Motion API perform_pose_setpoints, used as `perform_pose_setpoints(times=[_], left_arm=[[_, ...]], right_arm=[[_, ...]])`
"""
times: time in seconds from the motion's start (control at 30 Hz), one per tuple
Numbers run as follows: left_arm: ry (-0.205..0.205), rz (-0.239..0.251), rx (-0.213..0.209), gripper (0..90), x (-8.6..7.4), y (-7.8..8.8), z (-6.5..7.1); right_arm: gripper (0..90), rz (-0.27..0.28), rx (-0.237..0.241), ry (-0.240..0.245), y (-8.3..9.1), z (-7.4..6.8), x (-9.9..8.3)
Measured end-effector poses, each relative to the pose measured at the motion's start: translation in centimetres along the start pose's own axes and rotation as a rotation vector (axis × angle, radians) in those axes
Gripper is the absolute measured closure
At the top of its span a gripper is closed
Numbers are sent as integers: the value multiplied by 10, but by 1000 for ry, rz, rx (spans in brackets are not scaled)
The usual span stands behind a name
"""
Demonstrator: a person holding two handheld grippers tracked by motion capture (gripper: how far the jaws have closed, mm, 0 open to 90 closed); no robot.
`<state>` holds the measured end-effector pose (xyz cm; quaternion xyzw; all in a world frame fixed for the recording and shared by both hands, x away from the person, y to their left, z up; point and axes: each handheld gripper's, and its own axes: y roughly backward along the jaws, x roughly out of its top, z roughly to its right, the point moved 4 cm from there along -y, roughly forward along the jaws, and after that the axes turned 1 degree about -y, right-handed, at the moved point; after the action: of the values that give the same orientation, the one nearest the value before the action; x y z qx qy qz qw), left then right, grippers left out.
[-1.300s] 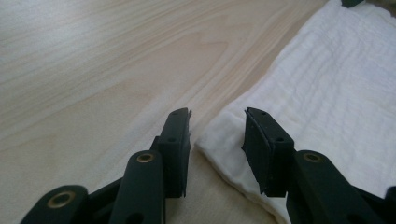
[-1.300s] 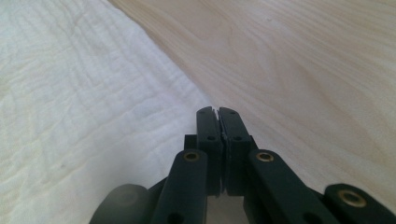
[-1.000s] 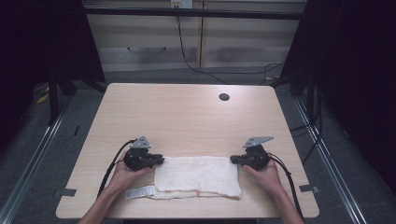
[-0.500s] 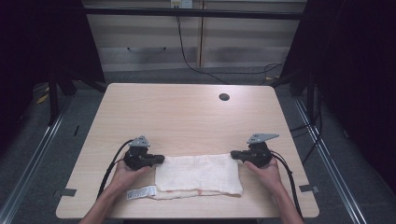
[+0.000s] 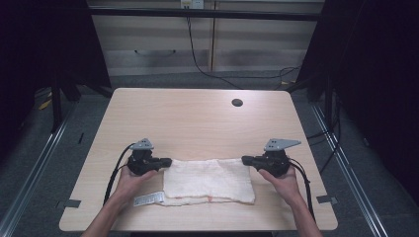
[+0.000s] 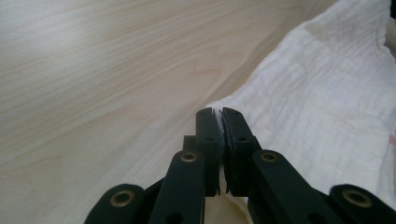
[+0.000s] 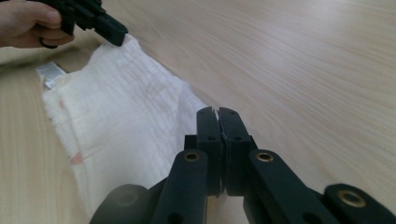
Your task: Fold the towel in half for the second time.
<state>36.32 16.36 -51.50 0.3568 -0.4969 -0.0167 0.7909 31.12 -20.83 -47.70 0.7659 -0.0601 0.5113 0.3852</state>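
Note:
A folded white towel (image 5: 207, 180) lies flat near the front edge of the wooden table (image 5: 197, 123). My left gripper (image 5: 167, 161) is shut on the towel's far left corner. My right gripper (image 5: 244, 160) is shut on its far right corner. In the left gripper view the jaws pinch a thin sliver of cloth at my left gripper (image 6: 218, 114), and the towel (image 6: 327, 102) spreads off to the right. In the right gripper view my right gripper (image 7: 218, 114) grips the towel (image 7: 121, 107) the same way. The other hand's gripper (image 7: 112, 29) holds the opposite corner farther off.
A white label (image 5: 148, 199) sticks out from the towel's near left corner. A dark cable hole (image 5: 237, 102) sits in the far right part of the table. Tape marks (image 5: 323, 199) are near the front corners. Cabinets (image 5: 207, 44) and cables stand beyond the table.
Both grippers have edged slightly away from the person, the right one also a little outward. The towel's far edge has moved with them and looks straighter.

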Motion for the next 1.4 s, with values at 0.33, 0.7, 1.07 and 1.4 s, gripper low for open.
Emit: perform_pose_setpoints(times=[0.33,0.7,1.07,1.4], left_arm=[[17,1,42,864,1,-1,-2],[36,15,71,865,3,2,-7],[19,18,69,865,3,2,-1],[23,44,60,864,6,1,-2]], right_arm=[[888,8,71,74,7,-34,1],[888,-40,142,107,7,-53,-19],[888,-177,173,108,-2,-60,-52],[889,-260,191,80,-15,-58,-62]])
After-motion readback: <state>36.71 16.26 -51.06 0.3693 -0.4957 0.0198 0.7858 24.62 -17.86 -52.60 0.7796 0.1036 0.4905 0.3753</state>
